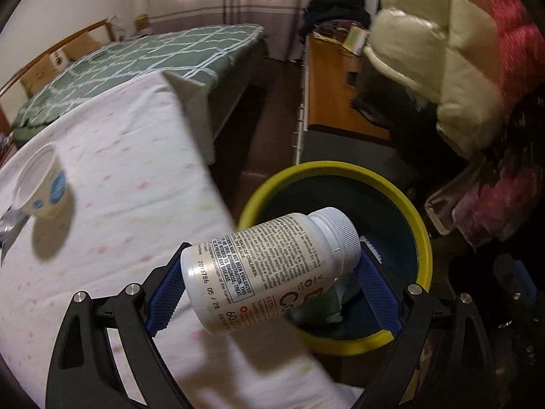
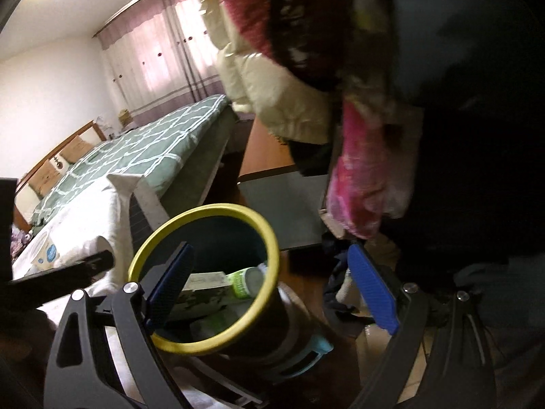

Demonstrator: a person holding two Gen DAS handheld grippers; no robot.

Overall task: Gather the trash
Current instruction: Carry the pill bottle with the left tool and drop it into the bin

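Note:
My left gripper (image 1: 274,243) is shut on a white pill bottle (image 1: 269,269), its blue pads pressing the base and the white cap. The bottle lies tilted, cap end over the yellow-rimmed dark bin (image 1: 327,167), base end over the white-clothed table (image 1: 119,136). A white paper cup (image 1: 44,187) with a blue label lies tipped at the table's left. In the right wrist view my right gripper (image 2: 270,246) stands open and empty above the bin (image 2: 204,209). Inside the bin lie a green-lidded bottle (image 2: 245,281) and a carton (image 2: 201,283). The cup (image 2: 46,254) shows at far left.
A bed with a green checked cover (image 1: 143,58) stands behind the table. Beyond the bin is a wooden desk (image 1: 333,85). Cream and red padded jackets (image 1: 442,51) hang close at the right. Dark wooden floor lies between bed and desk.

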